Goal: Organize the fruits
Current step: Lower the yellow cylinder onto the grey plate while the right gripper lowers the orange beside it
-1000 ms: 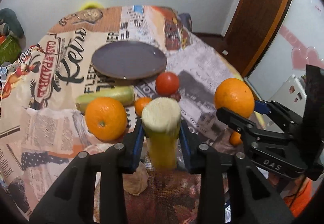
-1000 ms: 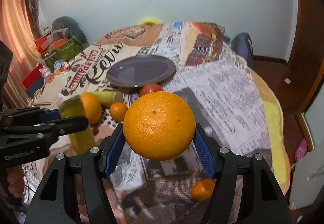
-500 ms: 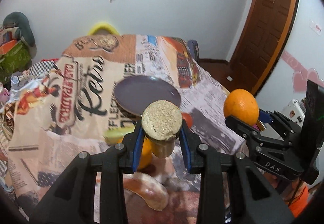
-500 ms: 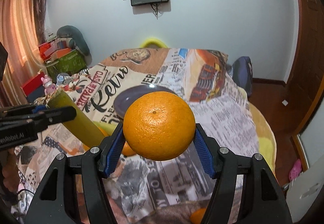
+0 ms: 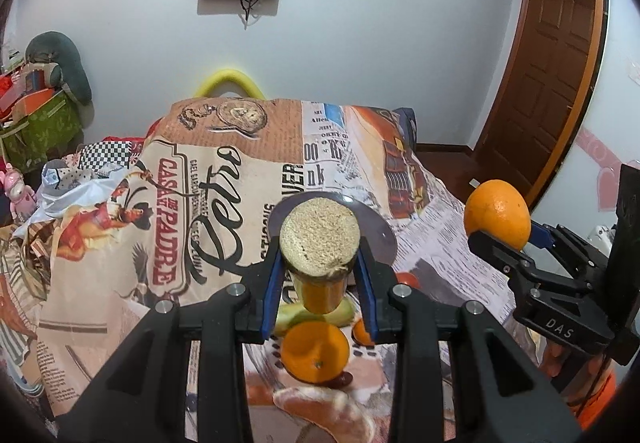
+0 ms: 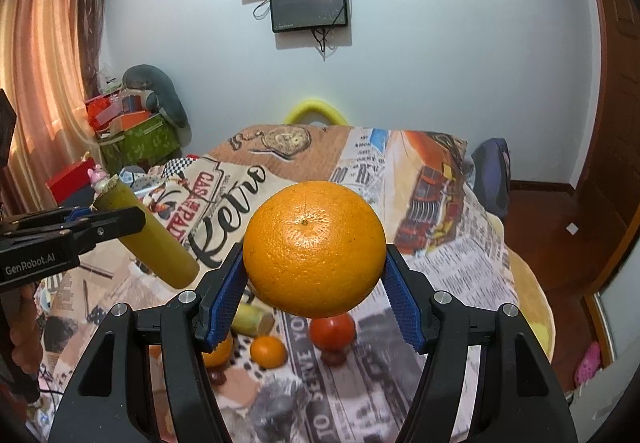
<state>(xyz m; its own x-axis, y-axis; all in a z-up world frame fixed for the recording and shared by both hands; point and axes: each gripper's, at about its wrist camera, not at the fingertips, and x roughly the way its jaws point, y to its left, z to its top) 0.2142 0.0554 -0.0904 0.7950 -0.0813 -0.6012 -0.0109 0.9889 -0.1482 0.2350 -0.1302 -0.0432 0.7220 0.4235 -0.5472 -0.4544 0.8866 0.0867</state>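
My left gripper (image 5: 320, 275) is shut on a yellow-green sugarcane piece (image 5: 319, 239), whose fibrous cut end faces the camera. It is held up over the table. My right gripper (image 6: 314, 283) is shut on a big orange (image 6: 314, 247), also lifted. Each gripper shows in the other's view: the right gripper (image 5: 508, 243) with its orange (image 5: 498, 213), and the left gripper (image 6: 100, 219) with the sugarcane piece (image 6: 156, 243). The purple plate (image 5: 384, 239) sits behind the cane, mostly hidden. Below lie an orange (image 5: 314, 351), a small orange (image 6: 268, 351), a tomato (image 6: 332, 329) and a green cane piece (image 6: 252, 319).
A printed cloth (image 5: 192, 203) covers the table. A pale peeled piece (image 5: 328, 411) lies at the near edge. Boxes and a stuffed toy (image 6: 156, 95) are stacked at the left wall. A wooden door (image 5: 548, 83) stands at the right, and screens (image 6: 306, 3) hang on the far wall.
Both grippers have risen with the cane piece and the big orange still held. The plate and the fruits on the table have dropped lower in both views, and more wall shows.
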